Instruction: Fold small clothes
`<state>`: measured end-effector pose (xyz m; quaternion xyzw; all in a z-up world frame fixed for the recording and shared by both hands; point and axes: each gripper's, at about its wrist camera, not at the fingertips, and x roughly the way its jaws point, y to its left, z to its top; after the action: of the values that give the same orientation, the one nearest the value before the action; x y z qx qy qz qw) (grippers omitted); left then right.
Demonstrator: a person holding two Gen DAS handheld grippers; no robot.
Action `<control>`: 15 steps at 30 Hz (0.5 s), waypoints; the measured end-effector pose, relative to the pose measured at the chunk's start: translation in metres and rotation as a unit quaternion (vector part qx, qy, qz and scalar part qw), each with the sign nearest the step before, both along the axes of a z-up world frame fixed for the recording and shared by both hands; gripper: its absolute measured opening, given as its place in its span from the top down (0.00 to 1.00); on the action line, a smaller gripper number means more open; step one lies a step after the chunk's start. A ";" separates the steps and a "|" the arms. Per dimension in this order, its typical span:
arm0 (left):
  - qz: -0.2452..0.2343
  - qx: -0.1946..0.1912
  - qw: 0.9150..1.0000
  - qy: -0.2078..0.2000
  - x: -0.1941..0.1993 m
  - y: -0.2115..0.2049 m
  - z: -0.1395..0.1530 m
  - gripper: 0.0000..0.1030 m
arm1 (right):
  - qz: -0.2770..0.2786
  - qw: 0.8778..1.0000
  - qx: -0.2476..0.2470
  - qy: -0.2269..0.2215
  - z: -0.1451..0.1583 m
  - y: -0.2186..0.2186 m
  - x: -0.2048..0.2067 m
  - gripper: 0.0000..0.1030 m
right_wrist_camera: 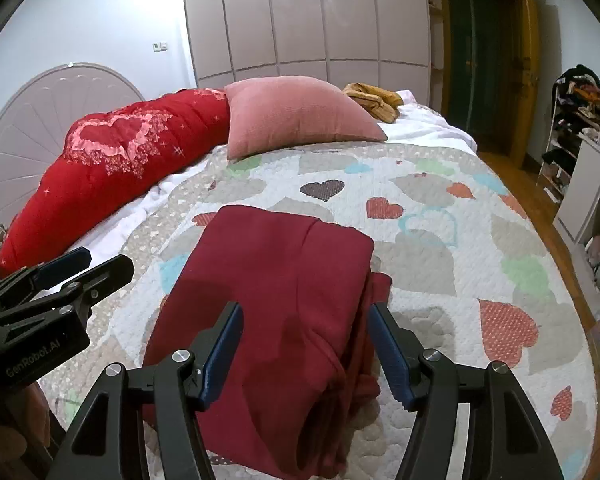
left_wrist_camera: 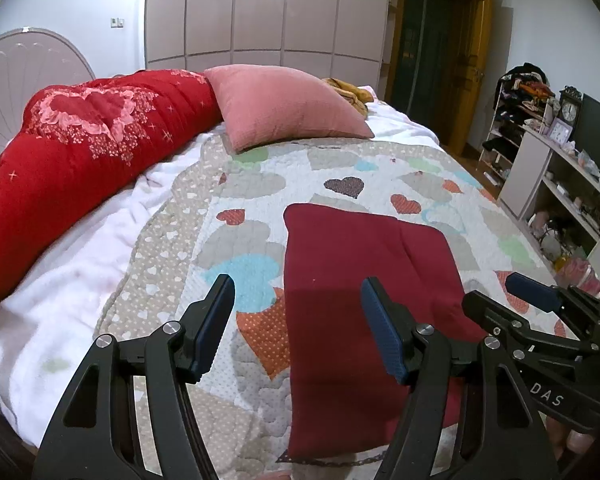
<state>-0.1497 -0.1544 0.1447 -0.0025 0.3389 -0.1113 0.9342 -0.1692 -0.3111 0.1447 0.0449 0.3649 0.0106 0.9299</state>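
Folded maroon garment (right_wrist_camera: 276, 304) at lower centre on the quilt (right_wrist_camera: 440, 248); left gripper (left_wrist_camera: 298, 308) and right gripper (right_wrist_camera: 306, 332) above it, fingers wide, holding nothing.

My left wrist camera looks forward and downward along its fingers over the bed (left_wrist_camera: 260, 168), close above the quilt. My right wrist camera faces the same way from just beside it. Both share the dark red garment (left_wrist_camera: 360, 280) at lower centre, the pink pillow (right_wrist_camera: 296, 114) and the wardrobe (right_wrist_camera: 308, 16) at top.
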 end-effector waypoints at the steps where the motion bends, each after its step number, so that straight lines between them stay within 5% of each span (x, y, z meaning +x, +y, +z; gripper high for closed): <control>1: 0.000 0.000 1.000 0.001 0.001 0.000 -0.001 0.36 | 0.000 1.000 0.000 0.001 -0.001 0.000 0.001 0.39; 15: -0.004 0.006 1.000 0.010 0.005 -0.005 -0.008 0.36 | -0.002 1.000 0.004 0.015 -0.009 0.002 0.005 0.39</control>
<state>-0.1447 -0.1590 0.1369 0.0030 0.3485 -0.1130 0.9305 -0.1644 -0.3087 0.1355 0.0495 0.3788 0.0097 0.9241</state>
